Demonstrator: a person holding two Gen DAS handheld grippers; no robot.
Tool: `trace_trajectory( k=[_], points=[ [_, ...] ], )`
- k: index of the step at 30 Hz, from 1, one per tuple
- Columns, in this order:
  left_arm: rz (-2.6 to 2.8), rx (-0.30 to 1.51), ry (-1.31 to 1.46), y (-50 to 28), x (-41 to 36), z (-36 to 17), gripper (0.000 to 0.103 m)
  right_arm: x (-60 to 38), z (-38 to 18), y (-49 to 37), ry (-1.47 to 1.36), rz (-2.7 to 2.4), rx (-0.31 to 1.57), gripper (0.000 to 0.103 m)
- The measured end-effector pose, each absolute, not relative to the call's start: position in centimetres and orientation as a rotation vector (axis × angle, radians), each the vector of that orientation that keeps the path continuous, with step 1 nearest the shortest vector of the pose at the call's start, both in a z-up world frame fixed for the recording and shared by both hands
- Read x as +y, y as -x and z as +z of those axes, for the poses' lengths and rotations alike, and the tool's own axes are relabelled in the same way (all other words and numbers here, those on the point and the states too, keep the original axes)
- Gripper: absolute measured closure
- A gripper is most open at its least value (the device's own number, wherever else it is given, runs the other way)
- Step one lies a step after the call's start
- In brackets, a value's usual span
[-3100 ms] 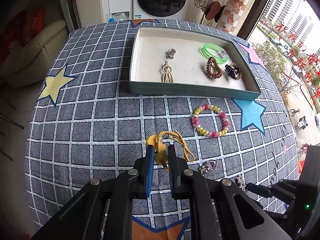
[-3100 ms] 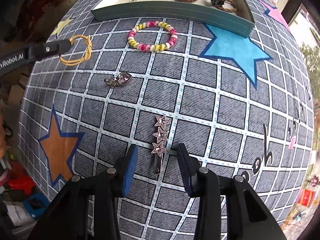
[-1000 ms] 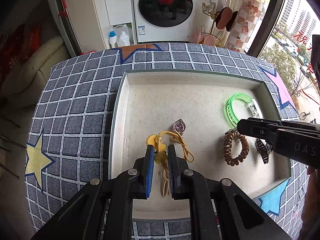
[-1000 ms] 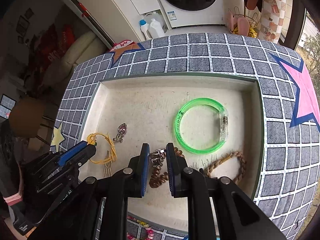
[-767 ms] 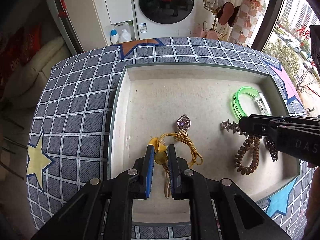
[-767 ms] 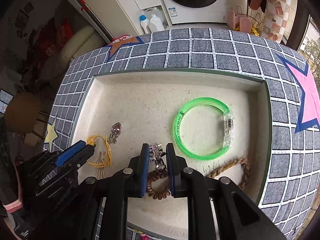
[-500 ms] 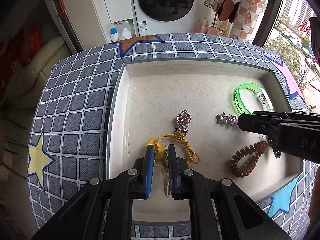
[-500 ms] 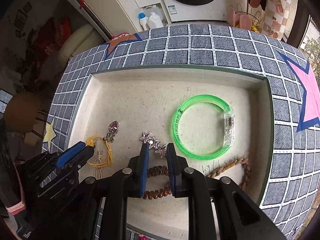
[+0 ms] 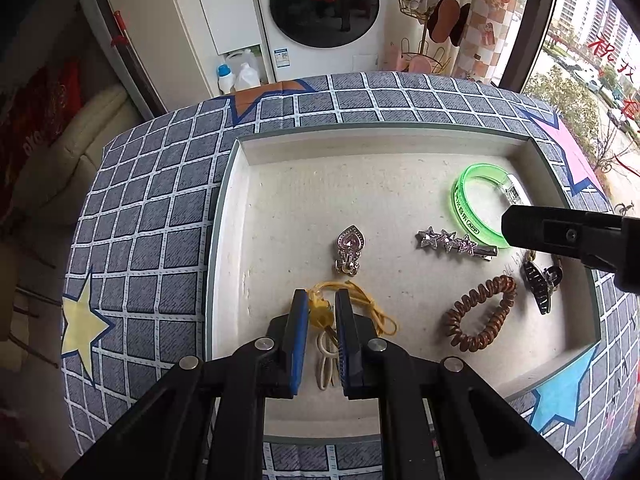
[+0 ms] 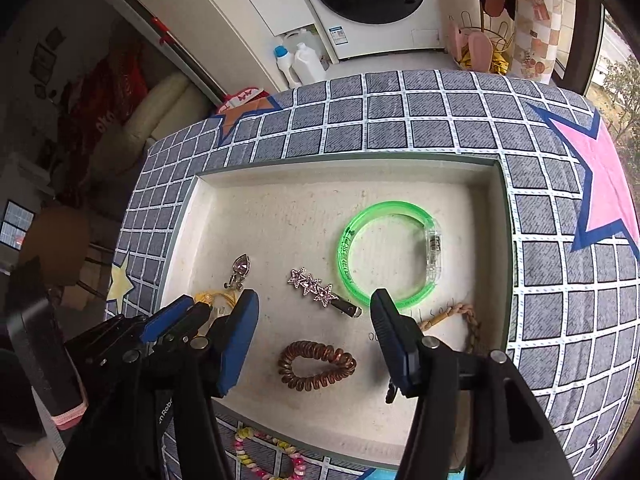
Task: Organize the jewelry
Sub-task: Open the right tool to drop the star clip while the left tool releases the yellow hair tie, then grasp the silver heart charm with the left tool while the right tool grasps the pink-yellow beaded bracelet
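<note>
Over the tray (image 9: 236, 208), the left gripper (image 9: 322, 312) was clamped on the yellow cord (image 9: 372, 312), while the right gripper (image 10: 314, 312), jaws just spread and holding nothing, hung above the star clip (image 10: 320, 292), which lay on the tray floor beside the green bangle (image 10: 384, 256)

The left gripper (image 9: 321, 316) hangs over the near part of the cream-lined tray (image 9: 230, 240), its blue pads clamped on the yellow cord bracelet (image 9: 362, 308). Just beyond lies a heart-shaped brooch (image 9: 349, 250). To the right lie a star hair clip (image 9: 454, 243) (touching the green bangle (image 9: 466, 210)), a brown coil hair tie (image 9: 478, 314) and a black claw clip (image 9: 540, 284), with the right gripper's finger (image 9: 560, 234) above them.
</note>
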State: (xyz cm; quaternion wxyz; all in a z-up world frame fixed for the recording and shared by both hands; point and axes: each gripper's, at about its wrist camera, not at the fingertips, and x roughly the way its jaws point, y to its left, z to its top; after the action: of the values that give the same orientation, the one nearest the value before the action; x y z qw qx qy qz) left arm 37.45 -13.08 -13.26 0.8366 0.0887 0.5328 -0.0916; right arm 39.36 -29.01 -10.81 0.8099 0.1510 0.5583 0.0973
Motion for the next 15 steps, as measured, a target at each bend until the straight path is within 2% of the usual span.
trace_trajectory(
  k=[6,7,8,9,12,15],
  points=[
    [-0.206,1.109,-0.179,-37.3,-13.5,-12.4,0.077,-30.1,-10.4,-38.5,-0.346,0.182,1.183,0.041],
    [-0.208,1.106,-0.177,-37.3,-13.5,-12.3,0.071,-30.3,-10.3,-38.3,-0.355,0.179,1.182,0.041],
    [-0.209,1.104,-0.175,-37.3,-13.5,-12.1,0.053,-30.5,-10.3,-38.2,-0.364,0.175,1.18,0.041],
    [-0.199,1.098,-0.169,-37.2,-13.4,-11.9,0.001,-30.7,-10.2,-38.1,-0.372,0.171,1.178,0.041],
    [-0.183,1.032,-0.164,-36.6,-13.3,-10.6,0.0,-31.2,-9.9,-37.7,-0.391,0.161,1.175,0.039],
    [-0.189,1.044,-0.171,-36.6,-13.4,-10.3,0.0,-31.6,-9.6,-37.3,-0.398,0.155,1.165,0.028]
  ],
)
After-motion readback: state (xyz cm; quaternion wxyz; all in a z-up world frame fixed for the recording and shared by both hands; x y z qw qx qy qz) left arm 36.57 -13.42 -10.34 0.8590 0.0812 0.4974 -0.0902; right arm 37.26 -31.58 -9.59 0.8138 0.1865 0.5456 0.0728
